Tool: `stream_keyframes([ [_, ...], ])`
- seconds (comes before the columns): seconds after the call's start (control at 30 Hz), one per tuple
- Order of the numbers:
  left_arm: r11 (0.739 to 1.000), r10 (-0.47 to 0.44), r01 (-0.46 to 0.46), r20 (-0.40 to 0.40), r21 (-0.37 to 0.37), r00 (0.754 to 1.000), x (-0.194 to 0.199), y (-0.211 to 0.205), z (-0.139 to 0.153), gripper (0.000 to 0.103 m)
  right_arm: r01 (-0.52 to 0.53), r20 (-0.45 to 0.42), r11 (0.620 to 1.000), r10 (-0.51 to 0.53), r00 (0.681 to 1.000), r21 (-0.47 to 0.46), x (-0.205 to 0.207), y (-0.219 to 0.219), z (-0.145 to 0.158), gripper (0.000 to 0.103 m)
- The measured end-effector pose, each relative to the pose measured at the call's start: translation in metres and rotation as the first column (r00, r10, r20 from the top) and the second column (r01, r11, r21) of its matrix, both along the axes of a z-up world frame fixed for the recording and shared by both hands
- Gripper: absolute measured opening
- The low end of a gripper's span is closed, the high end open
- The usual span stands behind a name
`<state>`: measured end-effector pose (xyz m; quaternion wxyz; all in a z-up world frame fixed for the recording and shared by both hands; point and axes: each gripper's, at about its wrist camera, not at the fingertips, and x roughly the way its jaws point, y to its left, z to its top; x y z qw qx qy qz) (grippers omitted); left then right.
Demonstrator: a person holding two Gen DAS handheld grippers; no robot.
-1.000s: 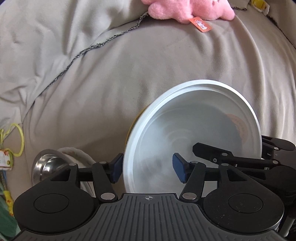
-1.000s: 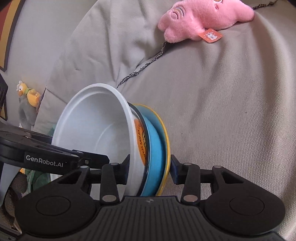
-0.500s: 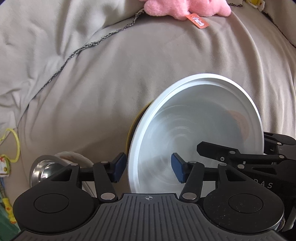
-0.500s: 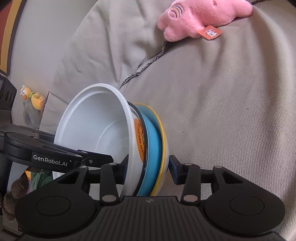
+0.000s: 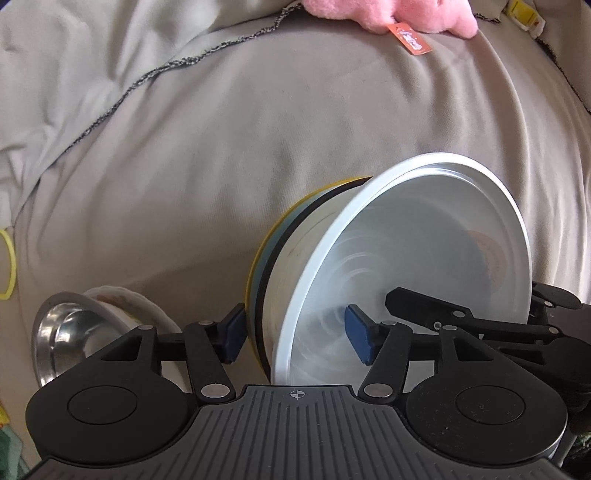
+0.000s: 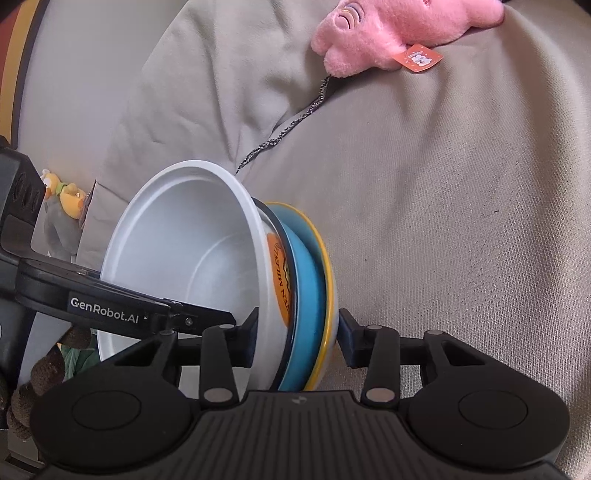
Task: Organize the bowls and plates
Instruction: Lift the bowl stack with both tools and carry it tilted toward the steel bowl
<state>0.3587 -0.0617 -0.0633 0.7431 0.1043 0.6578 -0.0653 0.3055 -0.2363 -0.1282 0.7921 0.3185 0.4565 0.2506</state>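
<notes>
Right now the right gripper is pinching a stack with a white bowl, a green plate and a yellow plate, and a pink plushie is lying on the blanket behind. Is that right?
Almost. The plate behind the white bowl is blue, not green, as the right wrist view shows. The rest holds: the right gripper pinches the stack, the yellow plate is at the back, and the pink plushie lies on the blanket.

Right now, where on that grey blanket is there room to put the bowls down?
Bare blanket lies between the bowl stack and the pink plush. It is crowded low on the left, by the steel bowl.
</notes>
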Motion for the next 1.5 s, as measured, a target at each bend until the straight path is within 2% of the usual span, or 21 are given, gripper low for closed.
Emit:
stream_keyframes([
  [0.07, 0.999, -0.022, 0.022, -0.001, 0.034, 1.000, -0.001, -0.008, -0.002, 0.067, -0.001, -0.007, 1.000, 0.001, 1.000, 0.004, 0.002, 0.000, -0.001, 0.041],
  [0.23, 0.998, -0.006, 0.006, -0.006, 0.059, 1.000, 0.000, -0.014, -0.001, 0.069, 0.022, -0.064, 0.998, -0.018, 0.998, 0.057, 0.007, -0.007, -0.008, 0.039],
  [0.43, 0.999, 0.009, -0.010, 0.008, 0.045, 1.000, -0.003, -0.012, 0.001, 0.069, 0.047, -0.093, 0.997, -0.041, 0.995, 0.063, 0.006, -0.007, -0.008, 0.038],
  [0.57, 1.000, 0.000, 0.000, 0.026, 0.008, 1.000, -0.006, -0.005, 0.001, 0.067, 0.037, -0.075, 0.999, -0.035, 0.997, 0.019, 0.004, -0.001, -0.003, 0.038],
  [0.8, 0.999, -0.010, 0.012, 0.048, -0.037, 0.999, -0.011, 0.001, 0.008, 0.063, 0.056, -0.119, 0.997, -0.062, 0.991, -0.047, 0.002, 0.008, 0.011, 0.039],
  [1.0, 0.997, -0.002, 0.006, 0.052, -0.074, 0.999, -0.011, 0.013, 0.010, 0.062, 0.074, -0.123, 0.994, -0.083, 0.989, -0.076, -0.002, 0.016, 0.019, 0.040],
  [1.2, 0.998, -0.030, 0.032, 0.047, -0.051, 0.998, -0.018, 0.017, 0.004, 0.058, 0.057, -0.116, 0.993, -0.069, 0.991, -0.102, 0.000, 0.025, 0.016, 0.042],
  [1.27, 0.998, -0.049, 0.051, 0.065, -0.038, 0.997, -0.022, 0.015, 0.006, 0.052, 0.060, -0.087, 0.992, -0.070, 0.994, -0.113, -0.003, 0.027, 0.018, 0.042],
  [1.4, 0.997, -0.039, 0.044, 0.073, -0.056, 0.997, -0.019, 0.016, 0.010, 0.050, 0.095, -0.140, 0.988, -0.111, 0.984, -0.119, -0.005, 0.025, 0.017, 0.044],
  [1.5, 0.998, -0.053, 0.055, 0.071, -0.029, 0.996, -0.018, 0.012, 0.007, 0.050, 0.095, -0.207, 0.992, -0.111, 0.972, -0.085, -0.007, 0.022, 0.012, 0.043],
])
